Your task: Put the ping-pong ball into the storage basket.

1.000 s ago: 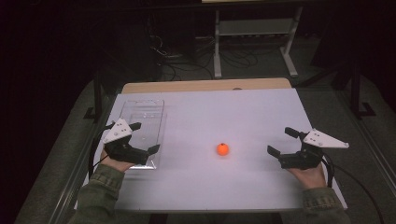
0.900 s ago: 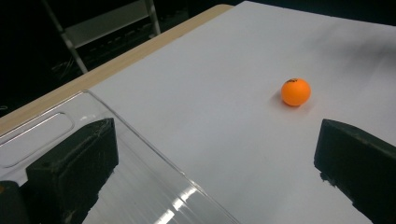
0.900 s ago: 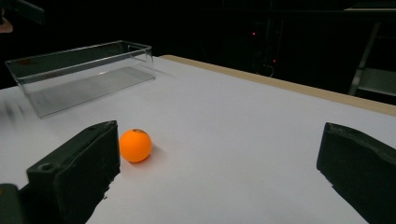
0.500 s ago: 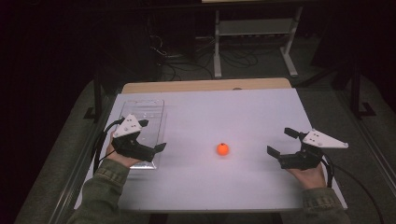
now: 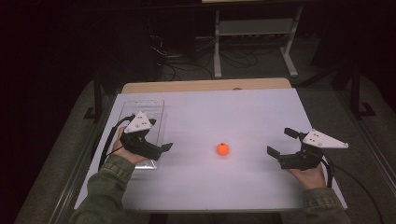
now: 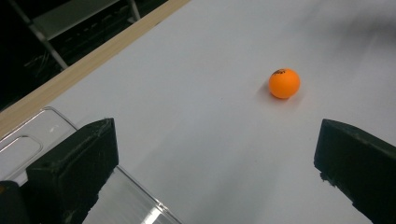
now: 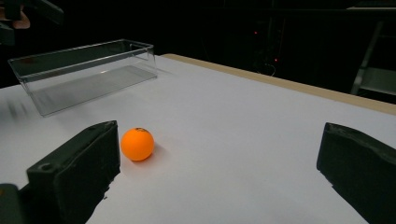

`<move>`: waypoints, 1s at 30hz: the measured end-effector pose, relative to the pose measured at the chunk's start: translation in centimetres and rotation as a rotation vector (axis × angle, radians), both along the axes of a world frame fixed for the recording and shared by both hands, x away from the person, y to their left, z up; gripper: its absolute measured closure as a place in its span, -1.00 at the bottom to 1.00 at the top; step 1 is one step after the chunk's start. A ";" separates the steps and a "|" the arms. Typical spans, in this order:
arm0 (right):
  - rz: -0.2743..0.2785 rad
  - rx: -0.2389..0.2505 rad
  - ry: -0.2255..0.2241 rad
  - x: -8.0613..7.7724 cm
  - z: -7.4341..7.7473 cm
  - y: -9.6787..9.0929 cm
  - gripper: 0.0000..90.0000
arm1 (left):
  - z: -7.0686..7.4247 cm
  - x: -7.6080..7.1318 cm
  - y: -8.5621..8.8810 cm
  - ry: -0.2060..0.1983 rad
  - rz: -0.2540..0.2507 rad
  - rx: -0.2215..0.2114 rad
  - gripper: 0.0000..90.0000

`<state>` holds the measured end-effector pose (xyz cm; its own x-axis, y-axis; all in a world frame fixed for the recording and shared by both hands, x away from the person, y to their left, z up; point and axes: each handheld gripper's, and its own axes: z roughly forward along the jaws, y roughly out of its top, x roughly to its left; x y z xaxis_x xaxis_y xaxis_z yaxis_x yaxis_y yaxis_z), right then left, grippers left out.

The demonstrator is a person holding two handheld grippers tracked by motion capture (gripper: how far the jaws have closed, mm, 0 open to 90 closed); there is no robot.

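Observation:
A small orange ball point(image 5: 222, 149) lies alone on the white table top, near the middle. My left gripper point(image 5: 161, 149) hovers over the near end of a clear plastic box point(image 5: 142, 108), open and holding nothing, its jaws turned toward the ball. In the left gripper view the ball point(image 6: 284, 83) sits ahead and to the right of the wide gap between the jaws point(image 6: 215, 158). My right gripper point(image 5: 281, 142) rests near the table's right side, open and empty. In the right gripper view the ball point(image 7: 137, 144) lies just beyond the left jaw.
The clear box point(image 7: 84, 65) is long, shallow and empty, standing at the table's left. A wooden strip point(image 5: 205, 85) runs along the far edge of the white table top point(image 5: 243, 112). Behind the table stand a metal rack point(image 5: 252, 32) and cables on a dark floor.
My left gripper has risen and shifted right over the box's near end, turning toward the ball. The right gripper and the ball have stayed put.

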<state>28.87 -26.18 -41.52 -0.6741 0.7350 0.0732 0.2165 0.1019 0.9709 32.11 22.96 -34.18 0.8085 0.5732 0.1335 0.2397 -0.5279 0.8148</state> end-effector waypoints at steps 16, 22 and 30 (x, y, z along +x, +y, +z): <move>0.005 -0.003 -0.003 -0.1 0.0 0.0 -1.00 | 0.0 1.1 -2.4 0.030 -0.051 0.068 -1.00; 0.003 0.009 0.001 -0.1 0.0 0.1 -1.00 | -0.1 1.3 -3.6 0.038 -0.082 0.087 -1.00; 0.007 0.008 0.003 -0.1 0.0 0.1 -1.00 | -0.2 1.7 -4.7 0.052 -0.114 0.112 -1.00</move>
